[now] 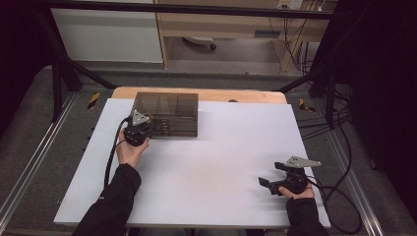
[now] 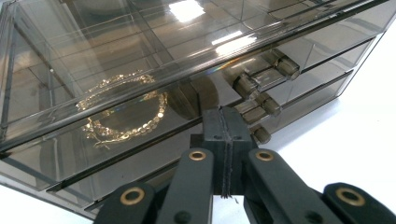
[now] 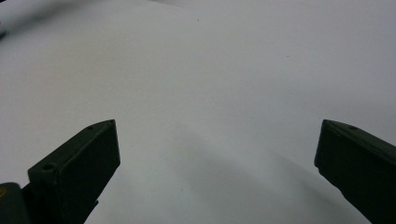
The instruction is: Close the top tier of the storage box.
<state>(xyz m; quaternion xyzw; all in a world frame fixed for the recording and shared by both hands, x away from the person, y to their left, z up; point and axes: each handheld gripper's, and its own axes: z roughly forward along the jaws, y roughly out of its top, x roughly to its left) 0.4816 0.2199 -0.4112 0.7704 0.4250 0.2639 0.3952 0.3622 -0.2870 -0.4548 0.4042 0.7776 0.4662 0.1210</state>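
Black jaws of the left tool (image 2: 225, 140) stand pressed together right against the front of a smoky clear drawer box (image 2: 154, 70), their tips at the level of one of the drawers, close beside its small clear knobs (image 2: 261, 91). Whether they pinch a knob or merely touch the drawer face, I cannot tell. Inside the upper drawer lies a gold chain necklace (image 2: 123, 109), coiled in a loose ring.

From the high view, the drawer box (image 1: 167, 114) sits near the far left corner of the white counter (image 1: 221, 162), with the left tool (image 1: 139, 129) at its front left edge. The right tool (image 1: 275, 183) rests near the counter's right front corner, well apart from the box, its jaws spread wide over bare surface.

The step in hand looks like working a drawer, opening or closing it. If opening, the next move calls for a straight, level pull toward the front edge, perhaps with the right tool steadying the box so it does not slide.
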